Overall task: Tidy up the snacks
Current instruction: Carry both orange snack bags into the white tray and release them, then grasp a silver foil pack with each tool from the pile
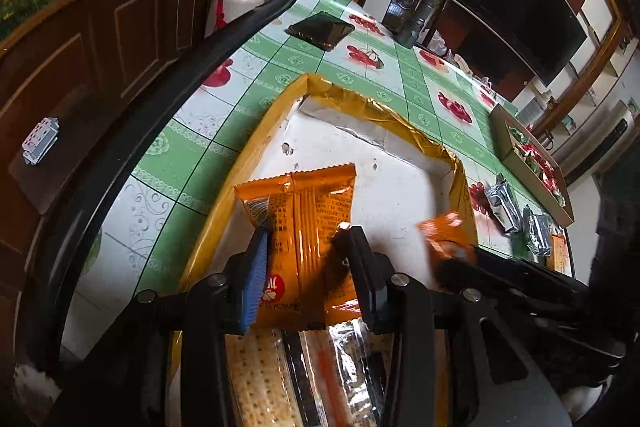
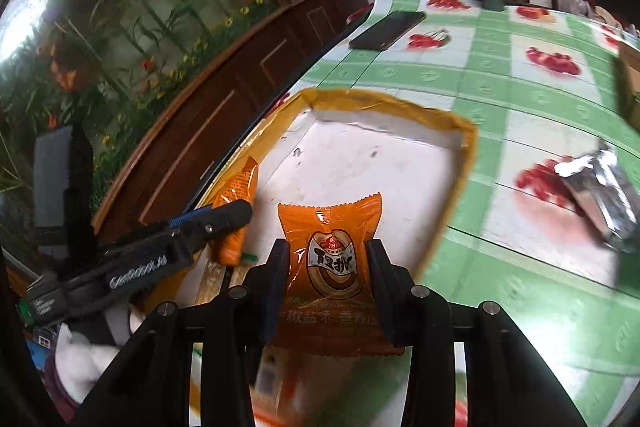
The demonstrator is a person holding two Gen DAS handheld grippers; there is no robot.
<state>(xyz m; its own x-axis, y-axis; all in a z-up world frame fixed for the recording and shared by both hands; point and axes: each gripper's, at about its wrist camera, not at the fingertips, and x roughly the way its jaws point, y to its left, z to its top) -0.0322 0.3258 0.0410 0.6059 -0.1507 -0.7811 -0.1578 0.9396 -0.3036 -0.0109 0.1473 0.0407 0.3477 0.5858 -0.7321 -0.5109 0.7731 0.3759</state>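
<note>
ok, left gripper (image 1: 306,239) and right gripper (image 2: 328,255) each clamped on an orange packet (image 1: 308,215). both crowd the box (image 1: 256,131); they could collide on release.

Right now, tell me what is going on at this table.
A person is sorting snacks with a gripper in each hand. The left gripper is shut on an orange snack packet, and the right gripper is shut on another orange packet. Both hang over the yellow-rimmed box, which holds cracker packs. Silver packets lie on the tablecloth.
</note>
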